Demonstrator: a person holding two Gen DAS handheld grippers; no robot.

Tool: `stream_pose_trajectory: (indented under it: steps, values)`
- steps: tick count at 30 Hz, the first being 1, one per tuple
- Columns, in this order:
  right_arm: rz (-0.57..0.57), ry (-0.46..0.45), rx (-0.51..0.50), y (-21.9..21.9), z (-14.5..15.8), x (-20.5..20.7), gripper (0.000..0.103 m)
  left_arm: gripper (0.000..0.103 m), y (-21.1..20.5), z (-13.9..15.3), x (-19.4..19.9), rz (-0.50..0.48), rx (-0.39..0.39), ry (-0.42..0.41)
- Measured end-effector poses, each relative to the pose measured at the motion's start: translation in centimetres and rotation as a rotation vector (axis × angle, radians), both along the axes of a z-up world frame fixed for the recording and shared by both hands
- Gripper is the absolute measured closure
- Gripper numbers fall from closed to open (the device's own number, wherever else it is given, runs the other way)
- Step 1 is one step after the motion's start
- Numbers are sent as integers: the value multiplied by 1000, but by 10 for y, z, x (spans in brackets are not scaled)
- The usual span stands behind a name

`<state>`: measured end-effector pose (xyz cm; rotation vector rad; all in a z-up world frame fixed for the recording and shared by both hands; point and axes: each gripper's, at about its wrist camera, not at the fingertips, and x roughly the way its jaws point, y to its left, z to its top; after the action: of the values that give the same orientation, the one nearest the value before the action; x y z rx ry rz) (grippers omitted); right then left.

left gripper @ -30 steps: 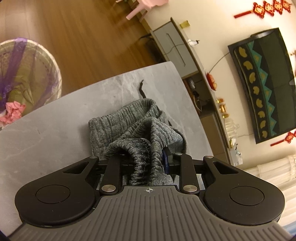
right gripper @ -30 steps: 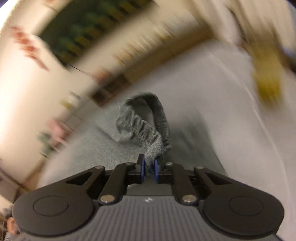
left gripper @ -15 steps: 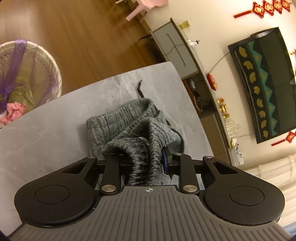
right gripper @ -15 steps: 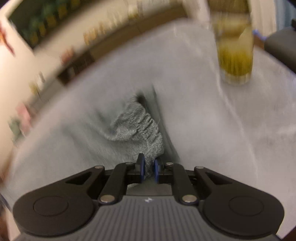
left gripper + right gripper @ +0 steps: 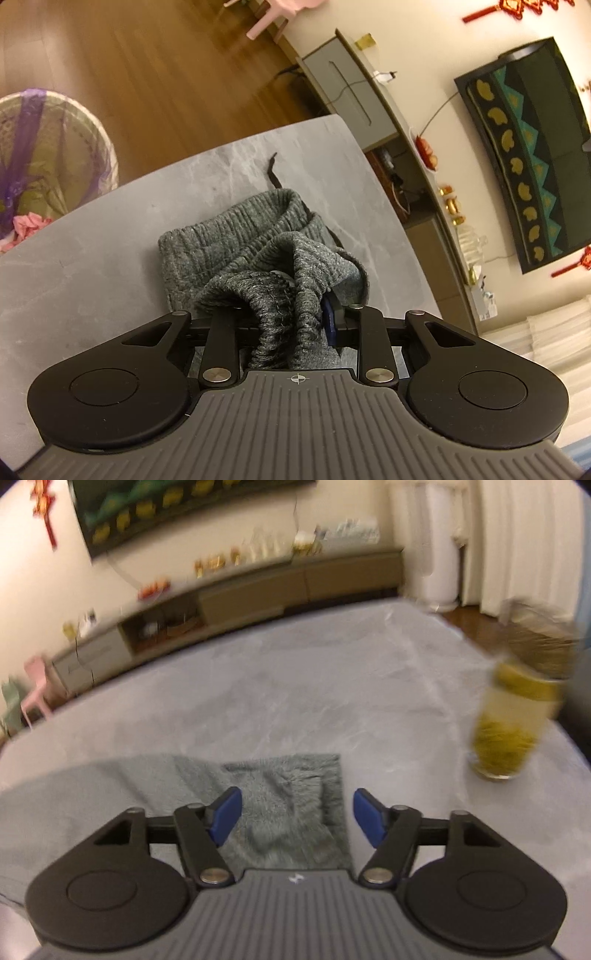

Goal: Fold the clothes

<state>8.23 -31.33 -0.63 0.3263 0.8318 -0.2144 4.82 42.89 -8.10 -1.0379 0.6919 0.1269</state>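
Note:
A grey ribbed knit garment (image 5: 236,240) lies bunched on the grey marble table (image 5: 92,258) in the left wrist view. My left gripper (image 5: 291,317) is shut on a thick fold of it, and the cloth hides the left pad. A dark drawstring (image 5: 271,173) trails from the garment's far end. In the right wrist view the same grey garment (image 5: 288,805) lies flat on the table below my right gripper (image 5: 295,816). That gripper's jaws are opening, the blue pads (image 5: 225,816) stand well apart, and no cloth is pressed between them.
A glass jar of yellow-green contents (image 5: 513,720) stands on the table at the right. A woven basket with a purple liner (image 5: 48,158) sits on the wood floor past the table's left edge. A low cabinet (image 5: 258,590) runs along the far wall.
My right gripper let go of the grey fold and its jaws parted; it swung round so the jar now sits to the right. The left gripper kept its grip and barely moved.

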Motion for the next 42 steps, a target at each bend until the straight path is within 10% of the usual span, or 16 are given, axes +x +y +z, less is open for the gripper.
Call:
stream_pose_trajectory:
  steps: [2,3,6,11,15,18,22,26,38,42]
  values:
    - [34,30,-3,-3,-19,22,97,83,1,-1,-1,-6,6,1]
    - [54,20,-16,-3,-25,28,98,84,2,-1,-2,-9,12,0]
    - [47,-156,-31,-8,-22,19,98,84,4,-1,-3,-17,27,-1]
    - [20,-50,-54,-15,-51,36,93,84,3,0,0,-33,46,1]
    - [-99,-193,-129,-9,-12,-6,48,83,1,1,0,-44,47,-7]
    - [10,-213,-25,8,-6,-32,62,84,4,-1,-1,-42,28,-18]
    - [62,76,-120,36,-48,-15,95,84,9,-3,-6,-33,-21,-53]
    - [-23,-70,-309,73,-11,-18,86,80,12,0,-15,-45,-66,-111]
    - [1000,-380,-436,524,3,-8,48,79,29,-12,-18,-31,-253,-270]
    - [1181,-478,-521,641,-1,2,41,77,42,-19,-14,-39,-356,-325]
